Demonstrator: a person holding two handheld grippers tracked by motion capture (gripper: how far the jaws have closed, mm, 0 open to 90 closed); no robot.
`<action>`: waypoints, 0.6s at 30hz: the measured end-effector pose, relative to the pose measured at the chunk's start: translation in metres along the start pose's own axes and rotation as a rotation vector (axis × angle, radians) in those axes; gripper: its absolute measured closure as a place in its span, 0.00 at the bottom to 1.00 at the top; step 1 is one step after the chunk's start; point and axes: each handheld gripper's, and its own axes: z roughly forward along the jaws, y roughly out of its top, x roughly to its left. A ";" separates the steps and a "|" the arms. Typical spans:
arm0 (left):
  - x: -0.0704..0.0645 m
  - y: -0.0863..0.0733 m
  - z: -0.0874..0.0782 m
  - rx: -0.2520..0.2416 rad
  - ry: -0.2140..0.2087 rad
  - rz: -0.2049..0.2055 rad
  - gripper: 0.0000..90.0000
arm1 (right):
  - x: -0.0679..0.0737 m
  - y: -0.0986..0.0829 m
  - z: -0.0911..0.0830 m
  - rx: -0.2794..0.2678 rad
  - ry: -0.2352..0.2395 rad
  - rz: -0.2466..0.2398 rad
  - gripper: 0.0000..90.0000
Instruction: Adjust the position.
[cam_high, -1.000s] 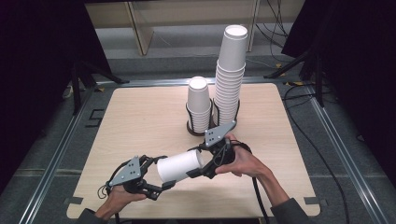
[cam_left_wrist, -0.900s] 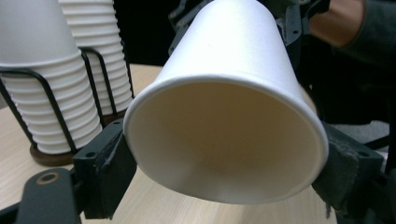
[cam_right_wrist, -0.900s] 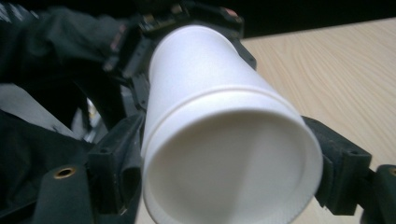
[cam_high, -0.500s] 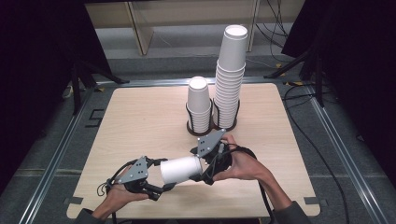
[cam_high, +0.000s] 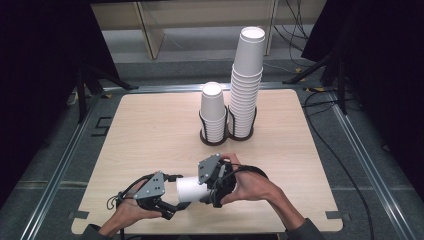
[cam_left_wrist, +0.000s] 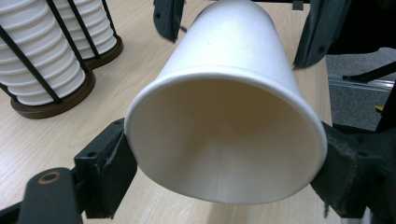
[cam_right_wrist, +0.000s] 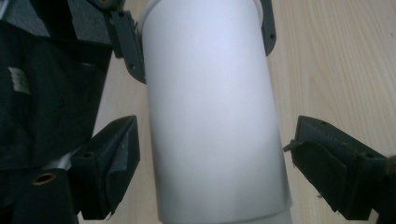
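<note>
Nearest the person, low over the front edge of the counter (cam_high: 130, 150), a white paper cup (cam_high: 190, 190) lies on its side in the air between the two tongs. The left tongs (cam_high: 170, 197) are clamped on the cup's open rim: in the left gripper view the rim (cam_left_wrist: 224, 144) sits pressed between both black pads (cam_left_wrist: 109, 163). The right tongs (cam_high: 212, 192) stand apart around the base end; in the right gripper view both pads (cam_right_wrist: 112, 158) show clear gaps to the cup wall (cam_right_wrist: 210, 116), so they aren't gripping yet.

The step looks like a hand-over, left to right. To do it well: close the right tongs squarely on the wall near the base, gently, since thin paper dents w/ too much squeeze; the left should let go only once the right has a firm hold, then pull back straight along the cup's axis.

Farther back, mid-counter, a short stack of cups (cam_high: 213, 112) and a tall stack (cam_high: 246, 80) stand side by side in a dark wire holder (cam_high: 227, 135).

Hard to tell: the cup's bottom is cut off in the right gripper view, and whether it's one cup or two nested, probably one, isn't clear.
</note>
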 end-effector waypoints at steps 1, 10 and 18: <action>0.000 0.000 0.000 -0.009 -0.005 0.004 0.19 | 0.001 0.000 0.002 0.009 0.002 0.001 0.18; 0.001 0.002 -0.003 -0.014 -0.018 0.019 0.19 | 0.001 -0.001 0.013 0.050 0.002 -0.047 0.21; 0.002 0.001 -0.003 -0.087 -0.028 -0.010 0.12 | -0.002 -0.004 0.010 0.031 0.022 -0.055 0.26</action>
